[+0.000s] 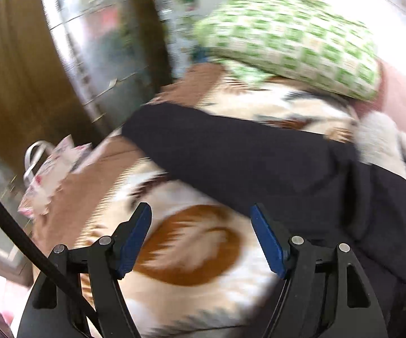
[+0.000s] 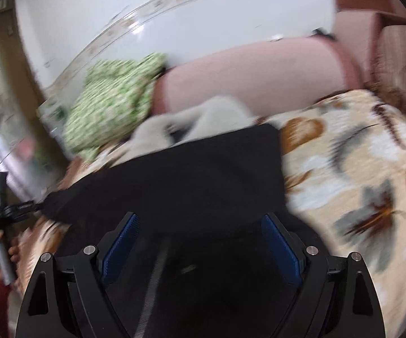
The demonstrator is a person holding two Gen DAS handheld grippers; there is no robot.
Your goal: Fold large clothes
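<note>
Both grippers stand wide open and hold nothing — the left gripper [image 1: 200, 238] has only the leaf-patterned bedspread [image 1: 191, 256] between its blue pads. The black garment [image 1: 259, 163] lies on the bedspread ahead and right of its fingers. The right gripper [image 2: 200, 249] hovers over it — dark cloth fills the gap between its fingers, and a green checked pillow [image 2: 110, 104] lies farther ahead to the left.

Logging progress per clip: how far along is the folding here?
Done: black garment lies spread on the patterned bedspread; whether it is folded is unclear through blur. In hand: nothing; left gripper and right gripper both open. Left: folds, apparently.
</note>
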